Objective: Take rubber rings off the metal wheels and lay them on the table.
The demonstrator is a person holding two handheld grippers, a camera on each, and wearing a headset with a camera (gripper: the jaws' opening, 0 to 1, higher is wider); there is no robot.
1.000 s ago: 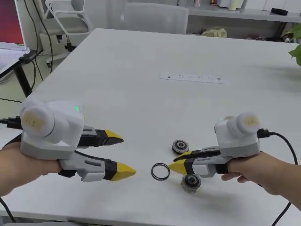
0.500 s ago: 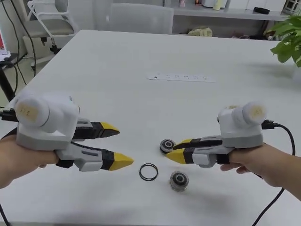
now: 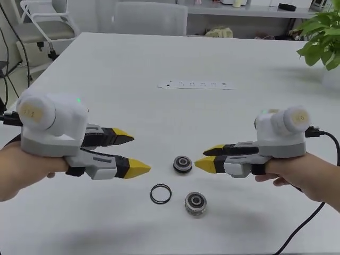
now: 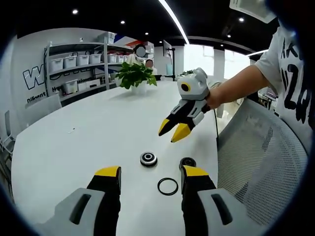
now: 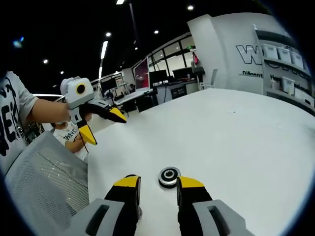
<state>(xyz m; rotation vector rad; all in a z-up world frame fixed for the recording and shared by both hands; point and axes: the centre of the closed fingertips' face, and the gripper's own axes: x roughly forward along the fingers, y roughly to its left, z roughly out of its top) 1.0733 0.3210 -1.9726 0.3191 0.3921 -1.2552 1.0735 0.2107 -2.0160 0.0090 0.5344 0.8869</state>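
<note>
Black ring (image 3: 160, 193), white table (image 3: 159, 64); left claw (image 3: 141, 154), right claw (image 3: 200, 158) yellow-tipped.

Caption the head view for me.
Open left claw and right claw flank two metal wheels and a loose rubber ring on a table.

The left gripper (image 3: 140, 154) and right gripper (image 3: 200, 158) have white-grey housings and black jaws with yellow pointed tips. The left carries a green light (image 3: 78, 99), the right a black cable (image 3: 329, 141). The person wears a white T-shirt (image 4: 290, 73) with black lettering.
</note>
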